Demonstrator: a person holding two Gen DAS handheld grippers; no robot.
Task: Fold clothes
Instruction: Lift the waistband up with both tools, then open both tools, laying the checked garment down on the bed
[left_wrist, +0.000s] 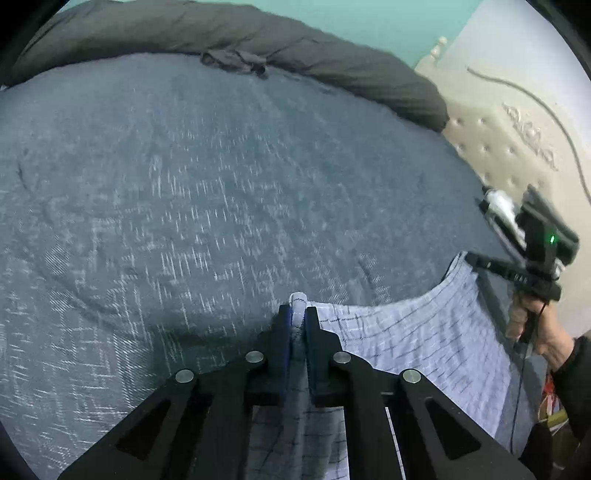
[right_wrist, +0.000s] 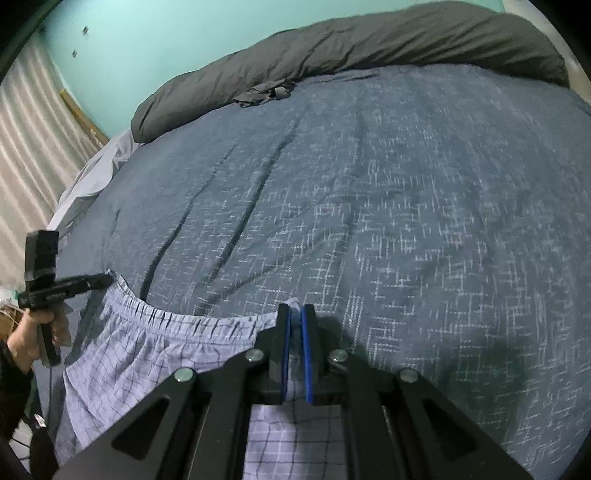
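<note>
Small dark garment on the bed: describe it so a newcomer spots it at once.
Look along the far edge of the blue patterned bedspread, where the rolled grey duvet runs. The small dark garment lies crumpled against that roll, unlike the pale checked shorts stretched near the cameras.

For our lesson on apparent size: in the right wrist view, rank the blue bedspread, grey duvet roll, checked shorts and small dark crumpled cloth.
1. blue bedspread
2. grey duvet roll and checked shorts: similar, shorts nearer, unranked
3. small dark crumpled cloth

- you've got no readable text, label, brand or number in either wrist view.
- the raised ornament (left_wrist: 532, 138) on the cream headboard (left_wrist: 491, 122) is a scroll pattern, not lettering.
- the pale marks on the side of the right gripper (left_wrist: 471, 258) are too small and blurred to read.
</note>
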